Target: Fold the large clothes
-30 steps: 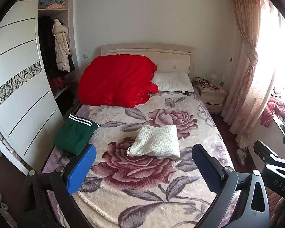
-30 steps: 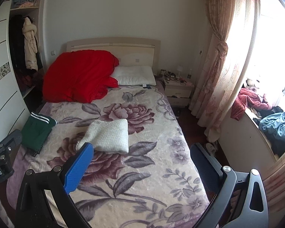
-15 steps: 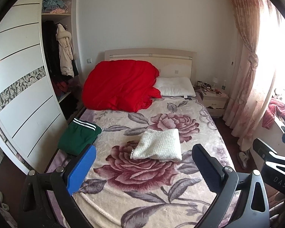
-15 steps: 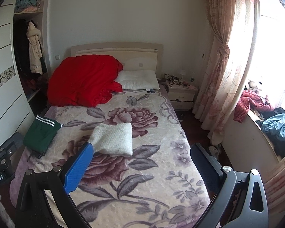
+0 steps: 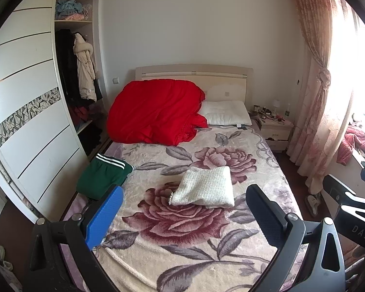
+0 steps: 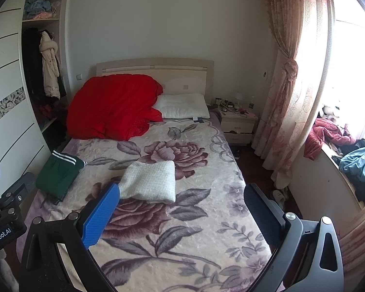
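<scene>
A folded white knit garment [image 5: 204, 187] lies in the middle of the floral bed cover [image 5: 189, 250]; it also shows in the right wrist view [image 6: 149, 181]. A folded green garment with white stripes [image 5: 103, 176] lies at the bed's left edge, also seen in the right wrist view [image 6: 58, 172]. My left gripper [image 5: 183, 215] is open and empty, held above the bed's foot, well short of the white garment. My right gripper [image 6: 181, 215] is open and empty, likewise above the foot of the bed.
A red duvet [image 5: 155, 112] and a white pillow [image 5: 225, 113] lie at the headboard. A wardrobe [image 5: 24, 112] stands left of the bed. A nightstand [image 6: 238, 126], a curtain [image 6: 292, 92] and a window ledge with clothes [image 6: 352, 155] are on the right.
Both grippers have drawn back and risen away from the bed, so the garments look smaller and farther. Both stay open. The garments have not moved.
</scene>
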Tool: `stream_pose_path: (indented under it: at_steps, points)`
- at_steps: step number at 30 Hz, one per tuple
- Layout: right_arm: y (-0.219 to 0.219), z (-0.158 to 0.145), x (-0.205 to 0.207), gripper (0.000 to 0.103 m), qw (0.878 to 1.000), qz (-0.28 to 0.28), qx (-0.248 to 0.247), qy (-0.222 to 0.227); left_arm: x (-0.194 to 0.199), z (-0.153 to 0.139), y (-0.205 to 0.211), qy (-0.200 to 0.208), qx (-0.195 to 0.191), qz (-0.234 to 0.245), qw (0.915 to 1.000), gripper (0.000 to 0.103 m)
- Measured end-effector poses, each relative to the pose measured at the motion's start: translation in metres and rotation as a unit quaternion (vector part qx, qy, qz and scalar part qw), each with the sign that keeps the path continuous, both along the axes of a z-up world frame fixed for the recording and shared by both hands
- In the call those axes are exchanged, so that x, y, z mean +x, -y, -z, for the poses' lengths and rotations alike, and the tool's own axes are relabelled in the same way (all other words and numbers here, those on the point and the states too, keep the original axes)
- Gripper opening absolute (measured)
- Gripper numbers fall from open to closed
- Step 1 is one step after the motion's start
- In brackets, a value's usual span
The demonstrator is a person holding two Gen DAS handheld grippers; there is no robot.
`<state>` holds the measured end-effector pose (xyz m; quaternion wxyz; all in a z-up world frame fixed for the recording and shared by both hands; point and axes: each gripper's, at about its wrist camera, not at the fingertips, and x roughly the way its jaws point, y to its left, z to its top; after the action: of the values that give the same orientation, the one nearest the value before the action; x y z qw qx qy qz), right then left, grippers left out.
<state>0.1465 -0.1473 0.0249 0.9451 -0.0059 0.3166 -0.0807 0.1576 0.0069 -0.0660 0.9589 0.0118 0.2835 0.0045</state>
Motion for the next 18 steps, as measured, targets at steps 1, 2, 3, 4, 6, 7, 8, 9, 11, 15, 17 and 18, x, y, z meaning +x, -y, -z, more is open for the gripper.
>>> stream_pose_path:
  at_steps: [1,2,3,4,6,7,8,9,11,15,17,18]
  points:
    - [-0.0010,-0.0001,-0.0011,0.103,1.000,0.000,0.000,0.000,-0.0009,-0.0003,-0.0003,0.001,0.000,-0.001,1.0000,0.103]
    - [-0.0013,-0.0005,-0.0022,0.103,1.000,-0.001,0.000,0.000,-0.0015,-0.0009,-0.0007,0.002,-0.001,-0.002,1.0000,0.103]
    - [-0.0014,-0.0002,-0.0032,0.103,1.000,0.000,0.001,0.000,-0.0020,-0.0012,-0.0009,0.002,-0.002,-0.001,1.0000,0.103]
    - [-0.0013,-0.0006,-0.0023,0.103,1.000,-0.001,0.002,0.001,-0.0026,-0.0012,-0.0010,0.002,-0.002,-0.002,1.0000,0.103]
    - [-0.0013,-0.0016,-0.0009,0.103,1.000,-0.004,0.003,0.000,-0.0025,-0.0018,-0.0011,0.003,-0.003,-0.002,1.0000,0.103]
    - [-0.0008,-0.0026,0.0021,0.103,1.000,-0.007,0.004,0.000,-0.0028,-0.0015,-0.0013,0.003,-0.003,-0.002,1.0000,0.103]
    - [-0.0006,-0.0034,0.0032,0.103,1.000,-0.008,0.004,0.001,-0.0034,-0.0017,-0.0013,0.003,-0.002,-0.002,1.0000,0.103]
    - [-0.0002,-0.0042,0.0039,0.103,1.000,-0.009,0.005,0.001,-0.0036,-0.0019,-0.0012,0.004,0.000,-0.002,1.0000,0.103]
    - [-0.0001,-0.0049,0.0042,0.103,1.000,-0.010,0.004,0.002,-0.0035,-0.0032,-0.0003,0.005,0.001,-0.001,1.0000,0.103]
    - [-0.0005,-0.0059,0.0060,0.103,1.000,-0.011,0.004,0.004,-0.0061,-0.0068,0.0013,0.010,0.001,0.000,1.0000,0.103]
    - [-0.0023,-0.0077,0.0064,0.103,1.000,-0.013,0.005,0.006,-0.0070,-0.0074,0.0017,0.011,-0.001,0.001,0.9999,0.103]
    - [-0.0034,-0.0087,0.0065,0.103,1.000,-0.014,0.004,0.007,-0.0073,-0.0081,0.0029,0.011,0.000,0.000,0.9999,0.103]
